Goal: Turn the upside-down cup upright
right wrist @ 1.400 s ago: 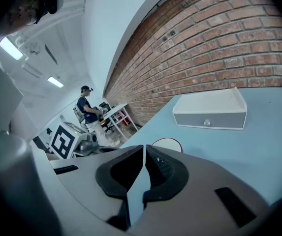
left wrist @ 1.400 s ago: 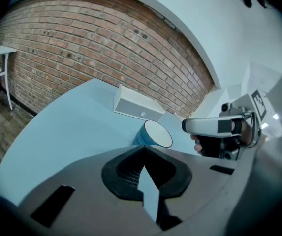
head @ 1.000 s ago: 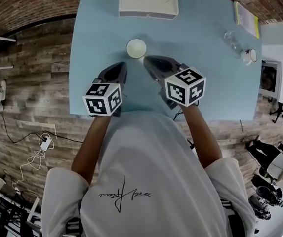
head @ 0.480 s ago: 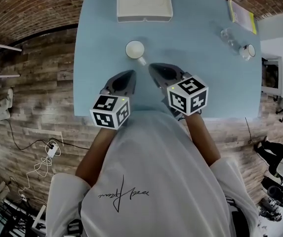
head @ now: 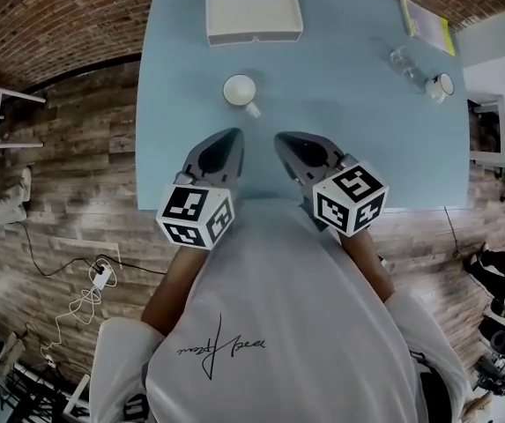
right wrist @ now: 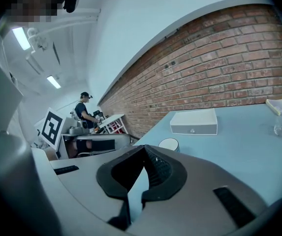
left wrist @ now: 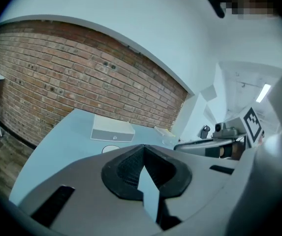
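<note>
Head view: round white cup (head: pixel 241 90) on smooth blue table (head: pixel 375 139); left gripper (head: pixel 232 135), right gripper (head: pixel 281 137) closed.

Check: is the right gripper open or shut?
Shut, holding nothing: the right gripper has its jaw tips together, and the cup stands apart from it on the table.

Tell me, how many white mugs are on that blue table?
2. The centre mug stands in the middle of the table; the right mug sits near its right edge, beside a glass. None seems hidden.
</note>
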